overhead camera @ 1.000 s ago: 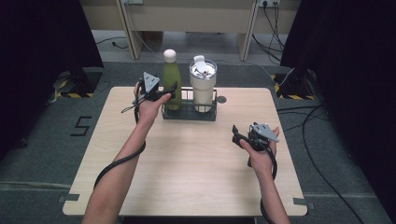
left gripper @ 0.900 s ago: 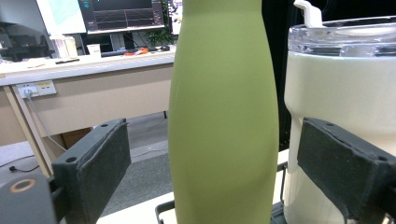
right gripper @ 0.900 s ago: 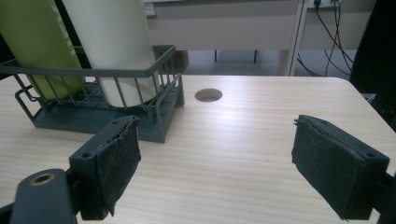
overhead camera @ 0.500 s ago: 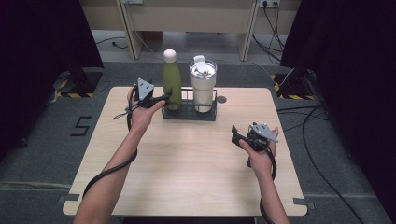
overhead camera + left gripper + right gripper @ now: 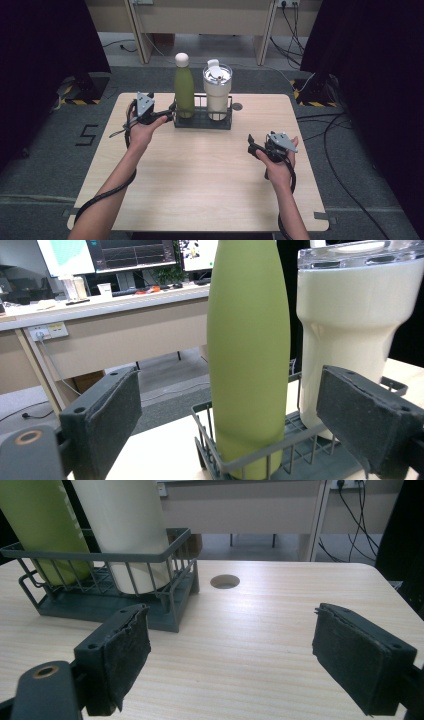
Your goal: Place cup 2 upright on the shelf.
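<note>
Green bottle [image 5: 184,90] stands upright in the left end of a dark wire rack [image 5: 202,123] at the far side of the wooden table [image 5: 200,190], touching its front rail. The rack's low rails hold the tall, narrow bottle upright, and its body is bare above them for a sideways grasp.

The left gripper [image 5: 169,116] is held level just beside the rack's left end and points at the bottle. Its jaws stand apart and its pads [image 5: 112,415] touch nothing. In the left gripper view the bottle rises in the gap between the jaws but farther off, so it is lined up, not gripped. Judging by that, this hand is placed for work on the bottle.

The right gripper [image 5: 253,148] rests low over the near right part of the table, well apart from the rack. Its jaws are spread wide over bare wood with nothing between them. It looks parked out of the way and leaves the bottle to the other hand.

Counted:
- one green bottle
- one cream tumbler [image 5: 217,95] with a clear lid, in the right end of the rack beside the bottle
- one rack
- one round hole [image 5: 237,106] in the tabletop, just right of the rack
- two grippers, one in each of the person's hands
</note>
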A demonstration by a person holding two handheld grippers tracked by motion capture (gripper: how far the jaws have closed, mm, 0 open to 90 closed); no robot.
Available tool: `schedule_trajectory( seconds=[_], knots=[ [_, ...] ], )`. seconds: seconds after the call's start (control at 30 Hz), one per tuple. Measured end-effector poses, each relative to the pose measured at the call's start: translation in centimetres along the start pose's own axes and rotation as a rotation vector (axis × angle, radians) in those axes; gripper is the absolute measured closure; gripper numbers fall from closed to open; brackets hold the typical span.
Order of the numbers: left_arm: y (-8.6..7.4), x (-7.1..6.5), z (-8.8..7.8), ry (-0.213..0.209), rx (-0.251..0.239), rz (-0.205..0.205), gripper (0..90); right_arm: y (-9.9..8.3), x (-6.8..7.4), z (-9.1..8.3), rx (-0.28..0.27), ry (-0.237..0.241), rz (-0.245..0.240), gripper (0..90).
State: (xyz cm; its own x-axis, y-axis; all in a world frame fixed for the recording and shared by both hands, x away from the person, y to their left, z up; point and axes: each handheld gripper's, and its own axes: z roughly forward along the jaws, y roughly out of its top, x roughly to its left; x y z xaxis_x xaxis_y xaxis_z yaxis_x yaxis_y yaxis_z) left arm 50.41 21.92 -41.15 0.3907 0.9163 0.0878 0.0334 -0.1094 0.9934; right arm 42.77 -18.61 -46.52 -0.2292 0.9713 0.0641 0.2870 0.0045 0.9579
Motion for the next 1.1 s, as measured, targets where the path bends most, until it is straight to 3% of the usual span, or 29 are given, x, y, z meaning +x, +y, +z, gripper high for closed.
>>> schedule_trajectory(
  seconds=[0.6,1.1],
  knots=[
    [-2.0,0.8,-4.6,0.001,-0.004,0.002,10.1,0.0,0.0,-0.1,0.002,-0.004,0.004,15.3],
    [-4.8,1.0,-7.6,0.011,0.013,0.002,10.2,-0.1,0.0,-0.1,0.007,-0.005,0.004,15.3]
  ],
)
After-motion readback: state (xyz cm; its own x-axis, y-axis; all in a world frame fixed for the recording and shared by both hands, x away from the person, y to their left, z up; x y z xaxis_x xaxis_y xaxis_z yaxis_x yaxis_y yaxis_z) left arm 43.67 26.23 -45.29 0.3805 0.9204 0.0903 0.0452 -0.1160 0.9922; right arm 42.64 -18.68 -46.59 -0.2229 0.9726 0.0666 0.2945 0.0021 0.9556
